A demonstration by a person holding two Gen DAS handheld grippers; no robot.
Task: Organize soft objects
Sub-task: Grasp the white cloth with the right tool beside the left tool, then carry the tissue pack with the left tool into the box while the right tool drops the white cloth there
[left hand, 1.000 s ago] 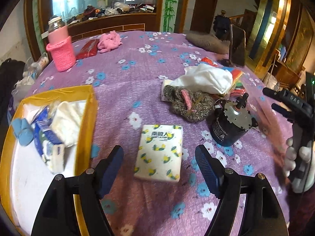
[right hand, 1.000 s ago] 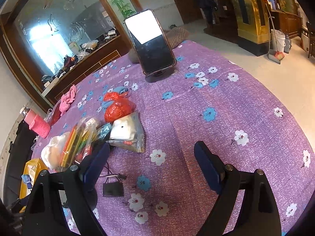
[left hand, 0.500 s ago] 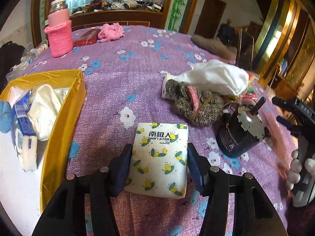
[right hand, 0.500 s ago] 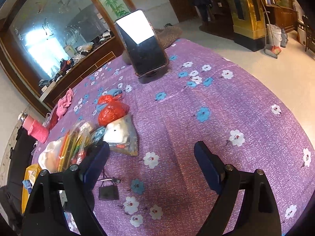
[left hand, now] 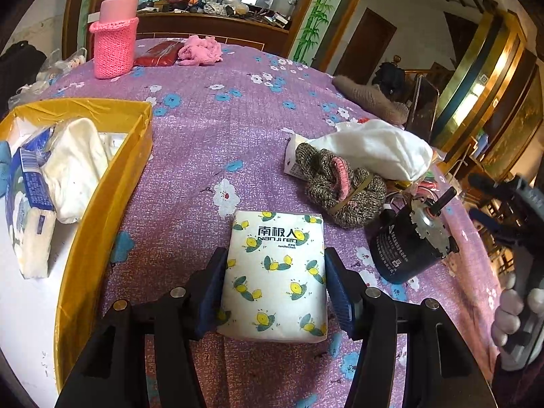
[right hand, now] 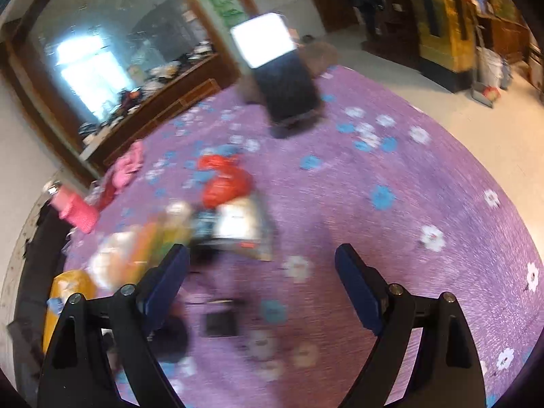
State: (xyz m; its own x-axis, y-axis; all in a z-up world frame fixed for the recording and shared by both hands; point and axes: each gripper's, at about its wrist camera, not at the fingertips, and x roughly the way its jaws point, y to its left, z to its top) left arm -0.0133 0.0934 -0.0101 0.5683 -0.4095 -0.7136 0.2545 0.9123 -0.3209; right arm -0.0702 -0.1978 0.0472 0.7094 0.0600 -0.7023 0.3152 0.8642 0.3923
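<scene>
A white tissue pack (left hand: 275, 278) printed with yellow lemons lies on the purple flowered tablecloth (left hand: 210, 129). My left gripper (left hand: 275, 255) is shut on its two long sides, blue pads against the wrapper, and the jaws are opening slightly. Left of it stands a yellow tray (left hand: 102, 204) holding a white cloth (left hand: 74, 166) and a blue tissue pack (left hand: 29, 204). A grey knitted piece (left hand: 340, 187) and a white cloth bundle (left hand: 377, 153) lie beyond. In the blurred right wrist view my right gripper (right hand: 261, 255) hangs open over bare cloth.
A black motor (left hand: 408, 248) stands right of the pack. A pink-sleeved bottle (left hand: 115, 44) and a pink fluffy item (left hand: 200, 51) sit at the far edge. A phone on a stand (right hand: 282, 85), a red bag (right hand: 224, 180) and packets (right hand: 238, 227) lie ahead of the right gripper.
My left gripper sank over the tissue pack and its jaws closed from wide open onto the pack's sides. The right wrist view has shifted and gone blurred; its jaws stay equally wide.
</scene>
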